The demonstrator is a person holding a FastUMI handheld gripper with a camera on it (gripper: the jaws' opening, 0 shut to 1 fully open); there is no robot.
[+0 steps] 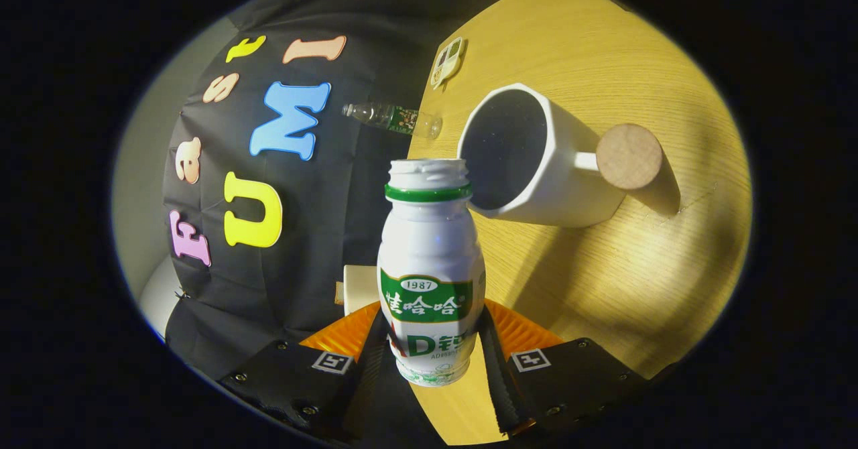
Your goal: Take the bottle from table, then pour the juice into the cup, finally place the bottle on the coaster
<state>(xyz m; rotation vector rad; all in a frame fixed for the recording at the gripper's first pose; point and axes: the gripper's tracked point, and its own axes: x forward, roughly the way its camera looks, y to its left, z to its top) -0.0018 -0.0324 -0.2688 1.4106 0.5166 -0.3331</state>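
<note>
A small white bottle (429, 261) with a green label and a green neck ring stands between my fingers, its mouth uncapped. My gripper (432, 352) is shut on the bottle's lower body, one finger pressing each side. The whole view is rolled, so the bottle is tipped with its open mouth near the rim of a white mug (536, 161) with a dark inside, just beyond the bottle on the wooden table (637, 268). A round cork-brown coaster (629, 156) lies right beside the mug, by its handle.
A clear plastic bottle (392, 117) lies at the table's far edge by the black cloth wall. A small flat sticker-like object (448, 61) rests on the table beyond the mug. A pale block (358, 288) sits close behind the held bottle.
</note>
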